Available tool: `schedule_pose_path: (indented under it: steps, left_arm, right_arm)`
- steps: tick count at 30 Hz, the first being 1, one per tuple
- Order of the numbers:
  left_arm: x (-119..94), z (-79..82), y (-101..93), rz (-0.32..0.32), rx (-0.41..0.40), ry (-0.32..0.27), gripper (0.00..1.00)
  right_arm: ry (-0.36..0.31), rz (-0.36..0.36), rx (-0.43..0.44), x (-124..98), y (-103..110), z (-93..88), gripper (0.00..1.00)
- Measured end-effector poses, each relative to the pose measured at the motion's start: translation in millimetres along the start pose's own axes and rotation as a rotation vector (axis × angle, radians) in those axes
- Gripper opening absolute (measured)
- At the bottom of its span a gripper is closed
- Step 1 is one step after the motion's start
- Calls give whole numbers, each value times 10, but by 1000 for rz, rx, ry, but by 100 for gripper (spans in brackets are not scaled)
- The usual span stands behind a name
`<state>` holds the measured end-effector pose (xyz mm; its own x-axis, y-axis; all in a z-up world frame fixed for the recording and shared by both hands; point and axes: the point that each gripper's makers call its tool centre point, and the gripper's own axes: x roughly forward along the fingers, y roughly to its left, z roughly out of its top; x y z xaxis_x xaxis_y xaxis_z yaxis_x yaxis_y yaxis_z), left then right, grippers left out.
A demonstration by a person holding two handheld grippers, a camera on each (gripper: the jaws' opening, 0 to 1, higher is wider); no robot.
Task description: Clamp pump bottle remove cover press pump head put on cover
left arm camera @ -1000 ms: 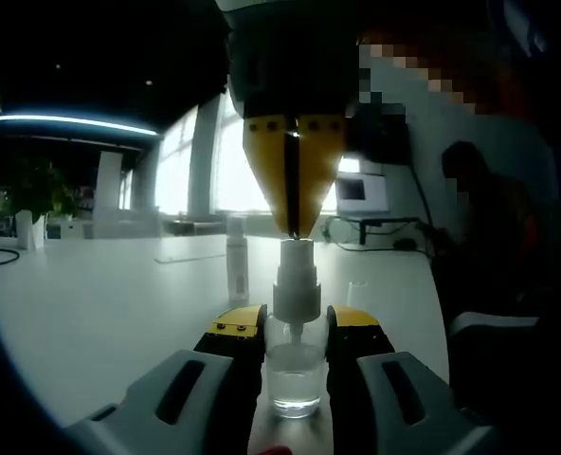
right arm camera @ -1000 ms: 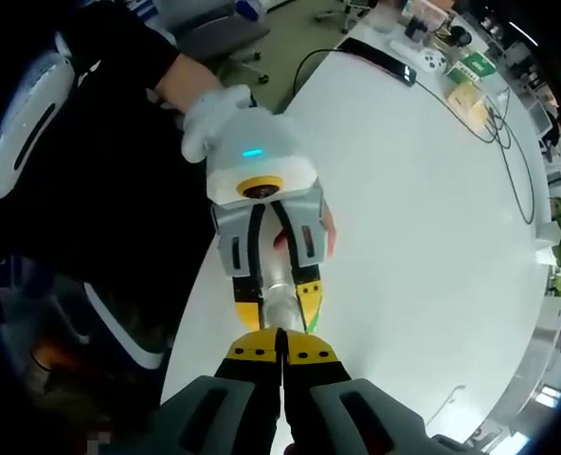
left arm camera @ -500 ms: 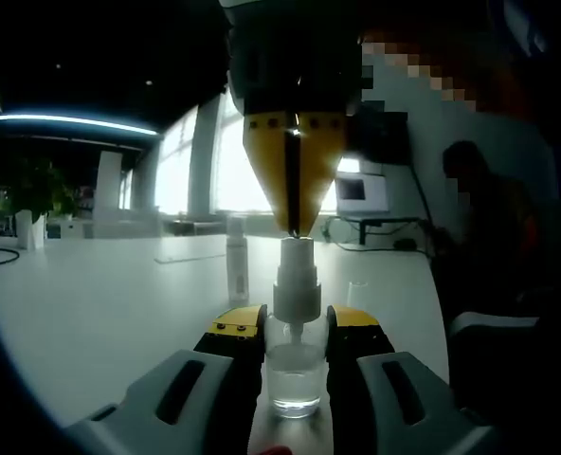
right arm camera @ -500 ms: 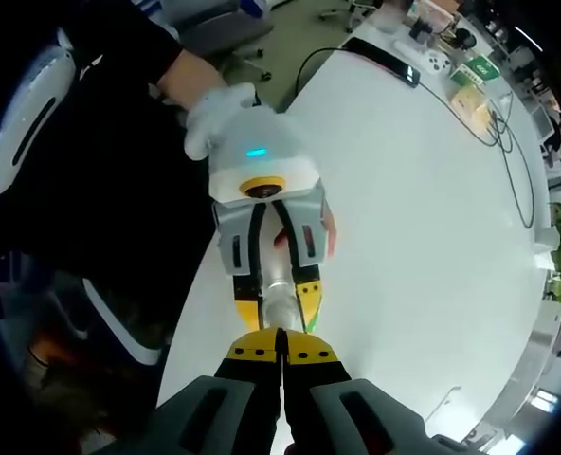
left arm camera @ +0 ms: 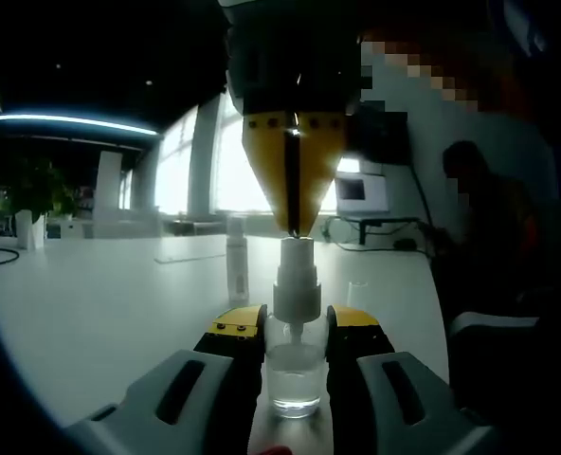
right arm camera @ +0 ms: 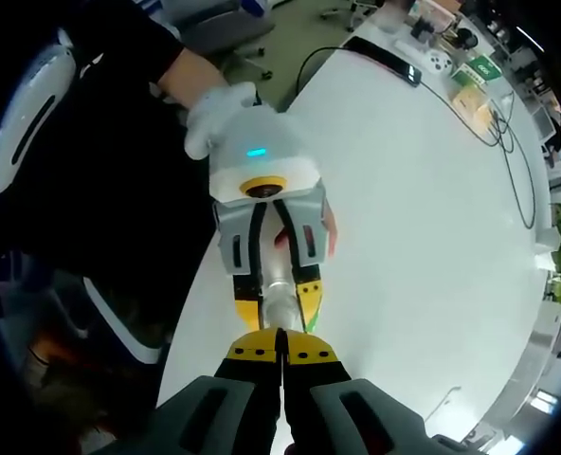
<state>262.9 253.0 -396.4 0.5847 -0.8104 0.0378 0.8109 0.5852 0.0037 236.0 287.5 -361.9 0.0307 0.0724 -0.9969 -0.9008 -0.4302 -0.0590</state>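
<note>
In the left gripper view, our left claw [left arm camera: 295, 332] rises from six o'clock with its yellow-tipped jaws drawn in narrow against the clear pump bottle [left arm camera: 295, 374], one on each side of its shoulder, gripping it. The bottle stands upright on the white bench [left arm camera: 100, 303], near the edge, at about six o'clock of the view. Its white pump head [left arm camera: 297, 284] stands above the jaws, uncovered. From twelve o'clock our right claw [left arm camera: 295, 223] comes straight down, jaws pressed together with no gap, the tip touching the top of the pump head. At about eleven o'clock from the bottle, further off on the bench, stands a slim pale bottle [left arm camera: 237, 261]. A small clear piece [left arm camera: 357, 290] sits at one o'clock of the pump bottle; it may be the cover, but it is too faint to tell.

In the right gripper view, the right claw [right arm camera: 280, 346] is closed at six o'clock, directly over the bottle held by the left claw [right arm camera: 278, 303], with a white-gloved hand [right arm camera: 214, 109] behind it at eleven o'clock.

Against the earlier frames, we see no change: both claws and the bottle stay where they were.
</note>
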Motion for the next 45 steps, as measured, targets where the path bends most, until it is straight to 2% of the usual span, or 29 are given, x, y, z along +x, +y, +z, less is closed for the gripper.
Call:
schedule_pose_path:
  steps: [37,45]
  left_arm:
    - [6,2,-13,1,1,1,16]
    - [1,-8,6,1,4,1,16]
  right_arm:
    - [11,15,24,58,3,-12,0]
    - [32,10,3,68,13,-11,0]
